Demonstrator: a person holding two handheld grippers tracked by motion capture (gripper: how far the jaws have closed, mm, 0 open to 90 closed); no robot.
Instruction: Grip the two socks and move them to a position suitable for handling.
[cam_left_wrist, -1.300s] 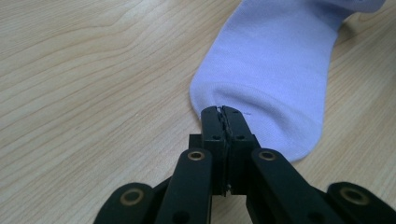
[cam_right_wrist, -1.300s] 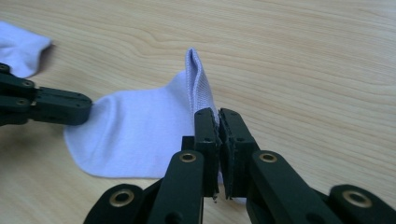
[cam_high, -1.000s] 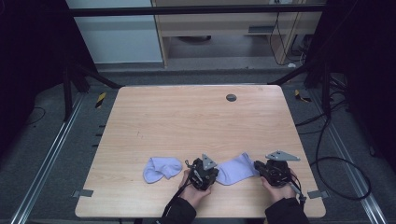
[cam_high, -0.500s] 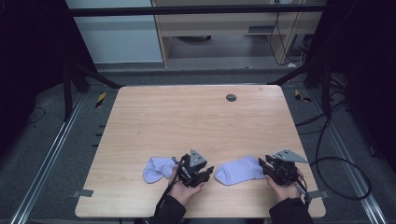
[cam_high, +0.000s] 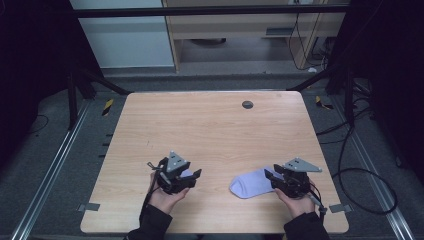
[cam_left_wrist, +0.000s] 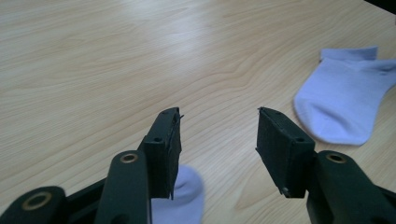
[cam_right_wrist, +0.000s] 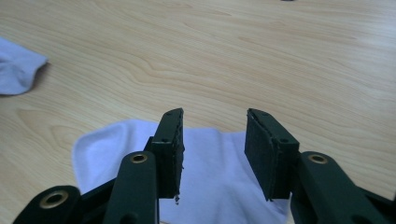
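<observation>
We saw the wooden table (cam_high: 210, 135) first, pale grain running across its width, with a small dark round plug (cam_high: 247, 104) set into its far side. Two light lilac socks lay near the edge closest to us, well apart.

The right-hand sock (cam_high: 250, 183) lay flat, its long axis running across the table, its rounded toe pointing toward the middle and its cuff end under the right gripper (cam_high: 274, 178). In the right gripper view this sock (cam_right_wrist: 121, 154) spread soft and slightly wrinkled beneath the two black jaws, which stood apart with nothing pinched; they had just been opening. We judged the right hand much the nearer one to it.

The other sock (cam_high: 187, 173) lay close under the left gripper (cam_high: 195, 176), mostly covered by it from above. In the left gripper view a rounded bit of this sock (cam_left_wrist: 187, 196) peeked out below the jaws, while the right-hand sock (cam_left_wrist: 343, 105) lay ahead and to the right. The left gripper's jaws also stood apart and bare, having just been opening, with flat ribbed pads (cam_left_wrist: 173, 154) facing each other.

We judged both socks set down, each straight below its own gripper, so any next grasp would mean a short drop downward.
</observation>
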